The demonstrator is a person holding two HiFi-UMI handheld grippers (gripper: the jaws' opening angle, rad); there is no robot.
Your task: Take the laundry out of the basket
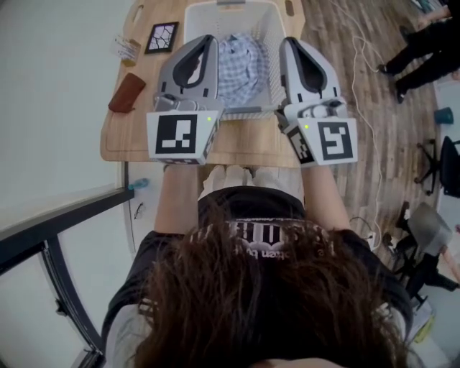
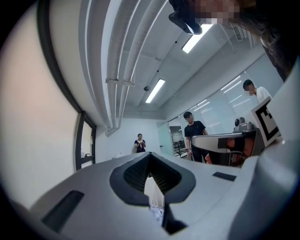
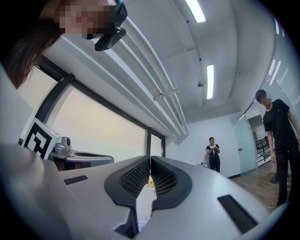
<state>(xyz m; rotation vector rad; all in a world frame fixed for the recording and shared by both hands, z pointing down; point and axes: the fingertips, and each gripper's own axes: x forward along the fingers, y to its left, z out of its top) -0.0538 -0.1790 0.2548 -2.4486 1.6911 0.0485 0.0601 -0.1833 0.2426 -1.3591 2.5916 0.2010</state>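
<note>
Flanking the checked laundry (image 1: 241, 68) in the basket (image 1: 192, 18), the left gripper (image 1: 209, 40) and right gripper (image 1: 287, 42) point forward. Both pairs of jaws are closed and empty, presumably lined up to reach in.

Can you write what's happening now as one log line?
left gripper: shut, empty | right gripper: shut, empty | checked shirt: in basket

a brown pouch (image 1: 127, 93), perhaps leather, lies on the wooden table (image 1: 122, 140).

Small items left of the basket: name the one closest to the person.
The brown pouch; the black square tile and clear object lie farther up the table.
</note>
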